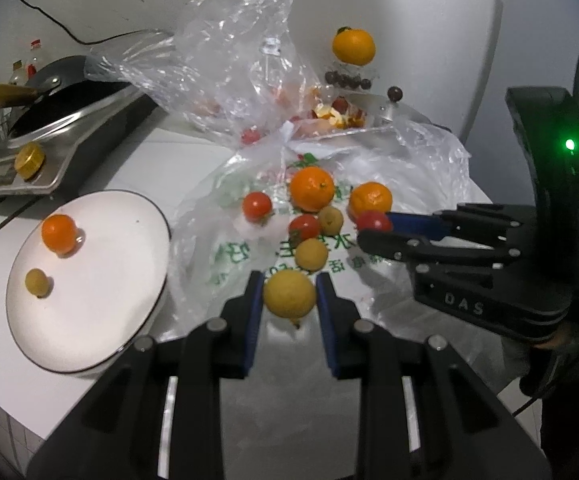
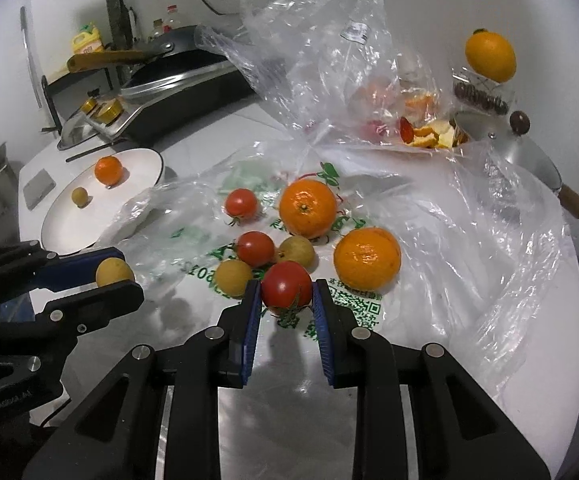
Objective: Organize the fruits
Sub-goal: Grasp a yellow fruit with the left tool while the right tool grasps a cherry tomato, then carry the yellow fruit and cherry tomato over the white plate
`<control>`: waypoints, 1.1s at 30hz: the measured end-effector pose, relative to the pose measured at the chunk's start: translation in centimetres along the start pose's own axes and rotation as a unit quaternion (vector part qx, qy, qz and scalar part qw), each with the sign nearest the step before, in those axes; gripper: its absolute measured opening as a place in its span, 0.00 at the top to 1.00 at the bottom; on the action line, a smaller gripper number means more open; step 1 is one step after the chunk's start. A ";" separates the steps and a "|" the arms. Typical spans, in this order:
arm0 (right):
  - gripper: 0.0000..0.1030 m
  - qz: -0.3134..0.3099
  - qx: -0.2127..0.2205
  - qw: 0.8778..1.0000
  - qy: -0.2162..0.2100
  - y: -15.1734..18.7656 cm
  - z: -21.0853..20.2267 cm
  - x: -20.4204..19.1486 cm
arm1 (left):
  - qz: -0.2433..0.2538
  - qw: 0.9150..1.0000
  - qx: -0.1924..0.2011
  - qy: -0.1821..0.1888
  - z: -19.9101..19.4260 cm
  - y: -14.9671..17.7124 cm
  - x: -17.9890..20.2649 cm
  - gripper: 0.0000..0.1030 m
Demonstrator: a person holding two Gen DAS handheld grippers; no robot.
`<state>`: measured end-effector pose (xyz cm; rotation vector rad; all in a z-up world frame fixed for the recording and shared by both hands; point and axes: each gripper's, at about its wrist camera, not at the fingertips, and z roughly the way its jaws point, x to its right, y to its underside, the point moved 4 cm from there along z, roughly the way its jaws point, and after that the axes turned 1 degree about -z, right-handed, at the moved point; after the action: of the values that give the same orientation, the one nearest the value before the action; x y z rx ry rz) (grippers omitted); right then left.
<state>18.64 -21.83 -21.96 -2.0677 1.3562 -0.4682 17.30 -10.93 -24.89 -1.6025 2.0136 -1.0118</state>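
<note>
Left tool [image 1: 289, 296] clamped on a small round yellow fruit [image 1: 289, 294], blue pads pressing both its sides, fruit lifted just clear of the printed white plastic bag [image 1: 249, 248] spread over the pale surface [image 2: 369, 360]. Right tool [image 2: 286, 294] gripping a small red tomato [image 2: 286, 284] between its blue pads, green stalk hanging below, just in front of the remaining heap. On the bag behind: two large oranges [image 2: 307, 208], two more red tomatoes [image 2: 255, 248] and two further yellow fruits [image 2: 233, 278], clustered close, some touching. Left of the bag, a round white plate with a dark rim [image 1: 137, 304], carrying one small orange [image 1: 58, 233] and one small yellow fruit [image 1: 36, 282], apart from each other. Farther back, a crumpled clear plastic bag [image 1: 229, 60] beside a dark pan on a steel cooker [image 1: 49, 120].
</note>
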 end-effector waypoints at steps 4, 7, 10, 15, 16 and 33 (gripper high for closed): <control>0.73 -0.007 0.002 1.000 -0.002 0.1 -0.5 -1.0 | -0.003 1.000 0.004 -0.002 -0.7 0.3 -0.3 0.74; 0.73 -0.011 0.003 1.000 -0.005 0.1 -0.7 -1.7 | -0.006 1.000 0.006 -0.005 -1.2 0.6 -0.5 0.74; 0.73 -0.015 0.005 1.000 -0.007 0.1 -1.0 -2.3 | -0.008 1.000 0.009 -0.006 -1.7 0.7 -0.8 0.74; 0.73 -0.022 0.007 1.000 -0.008 0.0 -1.4 -3.1 | -0.011 1.000 0.012 -0.008 -2.3 1.0 -1.1 0.74; 0.73 -0.023 0.008 1.000 -0.008 -0.1 -1.5 -3.3 | -0.011 1.000 0.013 -0.009 -2.4 1.1 -1.2 0.74; 0.73 -0.048 0.015 0.999 -0.011 -1.2 -2.4 -5.9 | -0.035 0.999 0.032 -0.024 -4.7 2.0 -3.9 0.74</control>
<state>15.61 -16.89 -19.14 -2.1139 1.2336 -0.5022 13.85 -5.64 -23.74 -1.6575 1.8859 -1.0419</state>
